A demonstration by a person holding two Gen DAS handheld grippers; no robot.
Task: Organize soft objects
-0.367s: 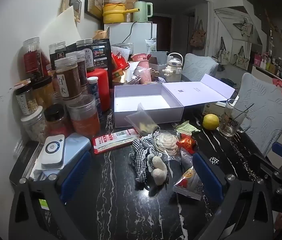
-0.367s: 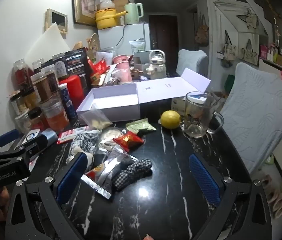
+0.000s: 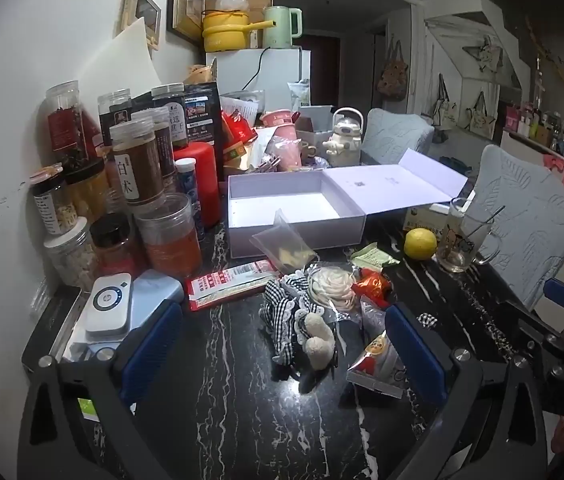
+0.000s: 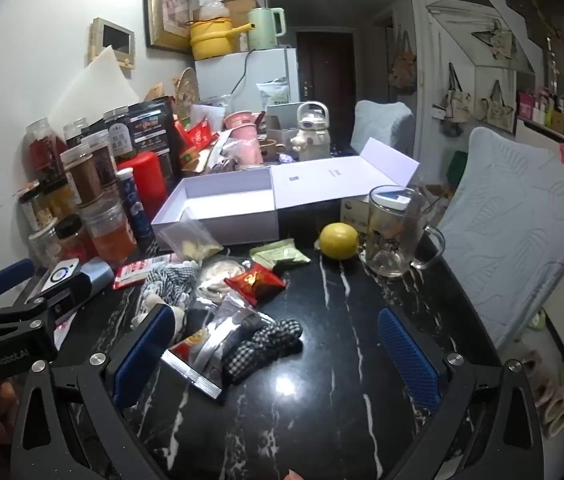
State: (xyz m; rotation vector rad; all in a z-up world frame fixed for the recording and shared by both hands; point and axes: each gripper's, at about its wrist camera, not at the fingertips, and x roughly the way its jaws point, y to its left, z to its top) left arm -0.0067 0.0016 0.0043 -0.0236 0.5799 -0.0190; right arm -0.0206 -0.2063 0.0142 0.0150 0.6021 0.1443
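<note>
The black marbled desk carries an open white box at the back. In front of it lie snack packets and the soft things: a checked cloth toy and a small checked scrunchie, perhaps. Left hand-held gripper and right hand-held gripper hover with jaws wide apart, gripping nothing.

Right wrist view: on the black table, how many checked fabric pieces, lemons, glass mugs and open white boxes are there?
checked fabric pieces: 2
lemon: 1
glass mug: 1
open white box: 1
total: 5
</note>
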